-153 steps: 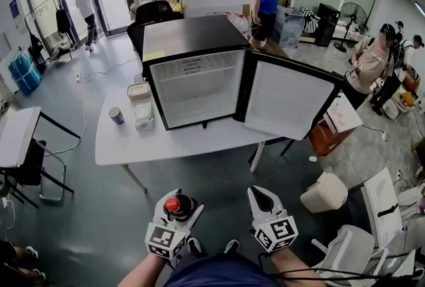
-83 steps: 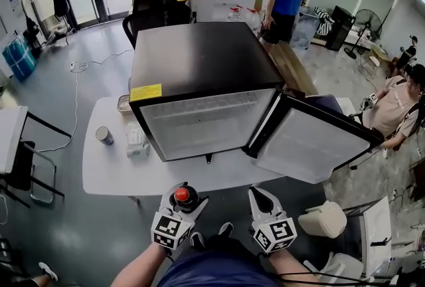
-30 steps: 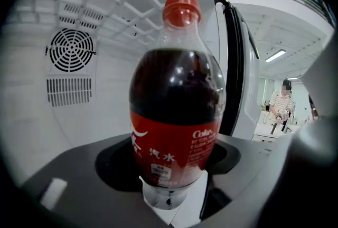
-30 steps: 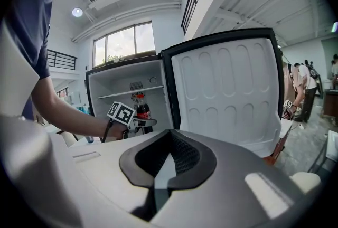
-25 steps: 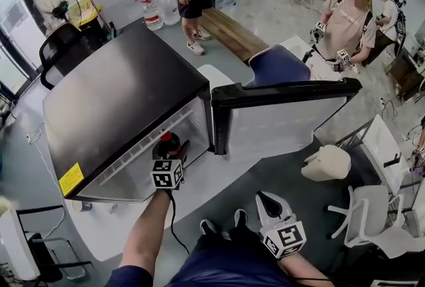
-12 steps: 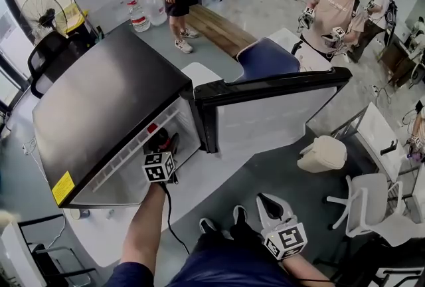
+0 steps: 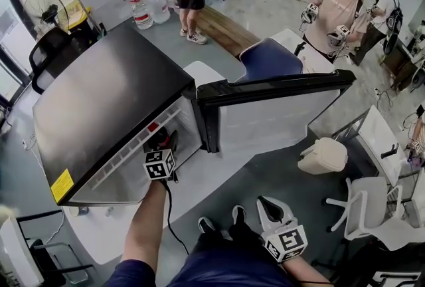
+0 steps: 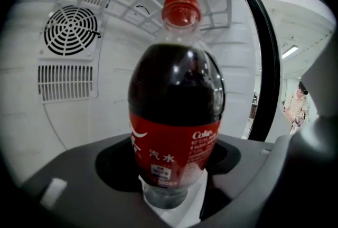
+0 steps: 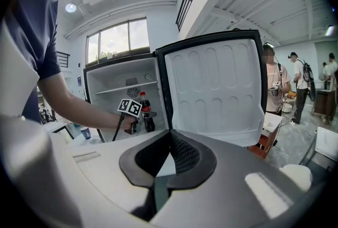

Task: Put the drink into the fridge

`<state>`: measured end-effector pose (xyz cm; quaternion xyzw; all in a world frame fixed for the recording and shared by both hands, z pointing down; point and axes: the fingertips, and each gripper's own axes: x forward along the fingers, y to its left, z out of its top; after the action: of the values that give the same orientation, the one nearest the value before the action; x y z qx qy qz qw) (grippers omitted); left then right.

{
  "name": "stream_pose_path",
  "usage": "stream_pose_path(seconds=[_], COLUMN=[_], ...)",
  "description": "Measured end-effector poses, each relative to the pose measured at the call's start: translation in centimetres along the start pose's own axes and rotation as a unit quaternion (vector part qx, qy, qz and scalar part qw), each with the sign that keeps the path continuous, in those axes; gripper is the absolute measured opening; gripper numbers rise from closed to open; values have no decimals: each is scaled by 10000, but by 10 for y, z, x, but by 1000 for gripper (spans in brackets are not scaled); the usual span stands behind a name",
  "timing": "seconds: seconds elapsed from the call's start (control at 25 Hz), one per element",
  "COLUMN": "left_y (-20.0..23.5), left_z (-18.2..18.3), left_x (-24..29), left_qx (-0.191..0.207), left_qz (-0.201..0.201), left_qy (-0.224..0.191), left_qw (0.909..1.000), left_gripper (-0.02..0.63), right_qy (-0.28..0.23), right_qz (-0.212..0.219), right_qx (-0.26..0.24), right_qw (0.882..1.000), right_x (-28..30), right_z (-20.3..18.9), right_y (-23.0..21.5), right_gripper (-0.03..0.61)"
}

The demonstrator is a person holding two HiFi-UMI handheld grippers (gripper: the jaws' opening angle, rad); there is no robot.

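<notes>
The left gripper [image 7: 159, 146] reaches into the open fridge [image 7: 106, 99], its jaws clamped on the lower part of a cola bottle [image 8: 177, 95]. The bottle is upright, red cap up, below the wire shelf [image 9: 119, 87] and towards the hinge side. Whether it rests on the fridge floor cannot be told. The door [image 7: 272, 116] stands wide open to the right. The fridge sits on a white desk [image 7: 199, 183], its front near the desk's near edge. The right gripper [image 7: 267, 203] hangs low by the person's legs, off the desk — jaws together, nothing between them.
</notes>
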<state>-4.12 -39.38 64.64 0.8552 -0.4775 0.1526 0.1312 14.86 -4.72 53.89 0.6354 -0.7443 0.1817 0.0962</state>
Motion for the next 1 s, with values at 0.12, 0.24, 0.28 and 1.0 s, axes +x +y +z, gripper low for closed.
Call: stream_pose_path(seconds=[0.12,0.24,0.28,1.0], left_y=[-1,0,0,-26], left_z=[-1,-3,-4,-23], left_x=[-1,-2,-3,-86], left_qx=[-17,-70,-64,-141], left_qz=[18,44,36,209], left_qy=[1,39,64,-23], left_qw=[10000,10000,10000,9997], left_gripper=[322,322,322,324], right_qy=[12,-5,-7,-148], right_qz=[40,122,145,798], right_qx=[12,-19,-22,-83], right_qw=[10000,9999,9999,9967], right_x=[2,6,6,31], right_z=[-1,2,2,16], right_y=[0,3,3,23], right_gripper=[6,6,6,6])
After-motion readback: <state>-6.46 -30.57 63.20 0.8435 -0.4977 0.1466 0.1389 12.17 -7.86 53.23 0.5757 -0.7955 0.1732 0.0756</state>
